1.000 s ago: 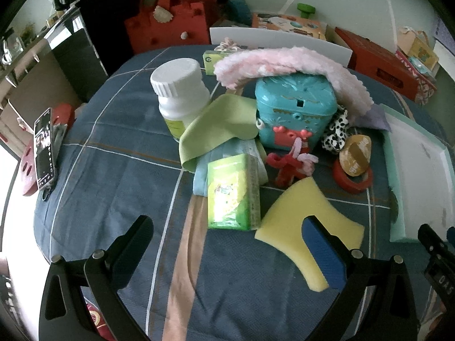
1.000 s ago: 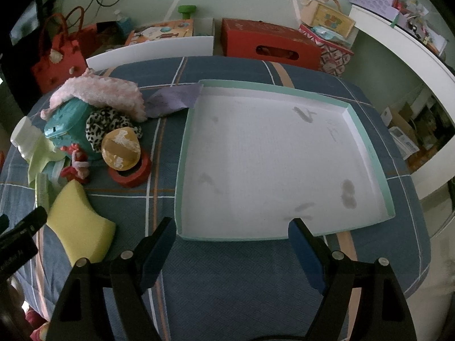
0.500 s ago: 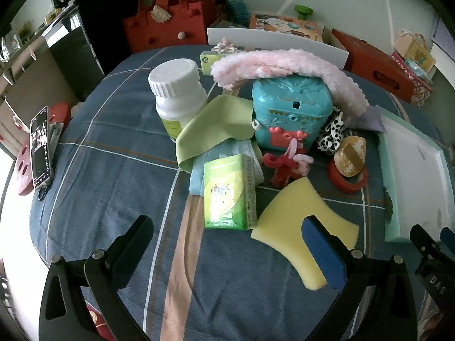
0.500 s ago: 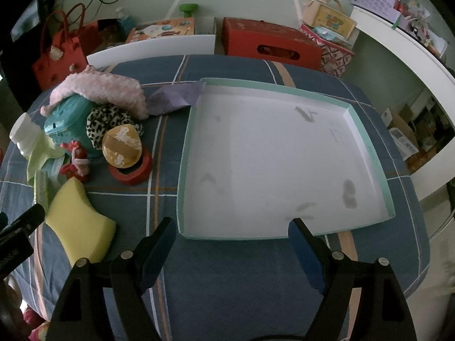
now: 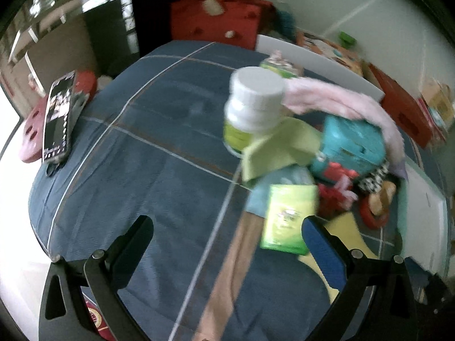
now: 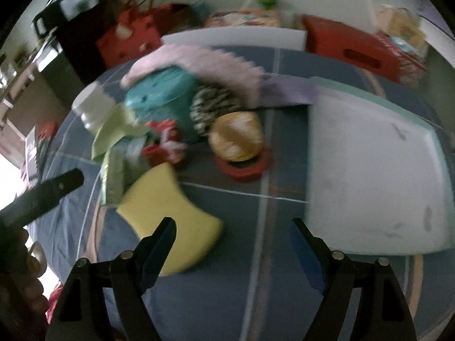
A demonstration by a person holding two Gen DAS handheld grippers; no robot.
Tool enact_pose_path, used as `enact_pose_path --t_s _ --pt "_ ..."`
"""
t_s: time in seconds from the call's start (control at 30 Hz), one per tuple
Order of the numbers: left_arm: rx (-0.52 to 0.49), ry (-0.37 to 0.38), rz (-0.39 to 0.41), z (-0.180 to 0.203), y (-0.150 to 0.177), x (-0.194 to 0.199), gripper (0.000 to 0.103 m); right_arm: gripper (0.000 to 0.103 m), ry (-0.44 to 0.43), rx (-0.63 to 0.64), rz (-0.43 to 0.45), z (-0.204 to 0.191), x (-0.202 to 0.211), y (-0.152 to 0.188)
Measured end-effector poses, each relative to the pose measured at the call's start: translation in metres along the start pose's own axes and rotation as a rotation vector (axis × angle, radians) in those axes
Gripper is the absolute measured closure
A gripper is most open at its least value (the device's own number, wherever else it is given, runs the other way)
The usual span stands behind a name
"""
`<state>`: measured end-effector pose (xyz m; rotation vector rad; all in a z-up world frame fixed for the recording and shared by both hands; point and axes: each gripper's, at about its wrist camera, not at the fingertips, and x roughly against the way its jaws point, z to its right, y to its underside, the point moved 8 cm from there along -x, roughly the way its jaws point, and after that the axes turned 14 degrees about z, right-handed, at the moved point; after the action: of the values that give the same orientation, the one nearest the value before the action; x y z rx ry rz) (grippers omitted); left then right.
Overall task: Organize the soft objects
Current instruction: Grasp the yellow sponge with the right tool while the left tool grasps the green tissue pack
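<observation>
**Lining up on the yellow sponge**

Nothing is sorted yet: the white tray (image 6: 378,176) with its mint rim lies bare on the right of the tabletop (image 6: 256,298), and the soft things sit heaped to its left. I judge I am at the very first step, the approach to a first pick.

My right tool (image 6: 233,236) has its jaws wide with nothing between them, pointing down at the blue cloth just beside the yellow sponge (image 6: 167,213); its left finger overlaps the sponge's near edge in the view, though whether it touches I cannot tell. My left tool (image 5: 227,236) is also wide and holds nothing, over bare cloth with the green tissue pack (image 5: 287,218) near its right finger.

The pink fluffy cloth (image 6: 204,65) drapes over the teal box (image 6: 162,96), harder to reach. Next I should shift the right tool left to straddle the sponge, lower, close gently, then carry it across into the tray. The view is blurred, so I must settle first.
</observation>
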<state>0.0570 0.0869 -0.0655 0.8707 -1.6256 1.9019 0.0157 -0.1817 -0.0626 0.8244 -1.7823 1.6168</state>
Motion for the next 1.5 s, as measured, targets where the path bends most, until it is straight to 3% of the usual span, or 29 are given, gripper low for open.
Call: enact_pose_path --t_s 0.13,0.43,0.63,1.27,1.5 --pt "0.050 0.022 -0.024 -0.009 0.001 -0.007 0.000 0.019 -0.040 0.073 -0.017 -0.028 -0.010 0.002" --pt "0.020 0.107 -0.079 0.019 0.013 -0.019 0.000 0.019 -0.083 0.167 -0.015 -0.065 -0.019 0.008" --pt "0.016 0.078 -0.107 0.019 0.017 -0.026 0.000 0.019 -0.105 0.215 0.002 -0.069 -0.003 0.006" --pt "0.019 0.069 -0.139 0.023 0.022 -0.036 0.000 0.019 -0.136 0.288 -0.042 -0.099 -0.025 0.018" --pt "0.015 0.063 -0.140 0.020 0.027 -0.040 0.000 0.019 -0.138 0.261 -0.078 -0.078 -0.026 0.027"
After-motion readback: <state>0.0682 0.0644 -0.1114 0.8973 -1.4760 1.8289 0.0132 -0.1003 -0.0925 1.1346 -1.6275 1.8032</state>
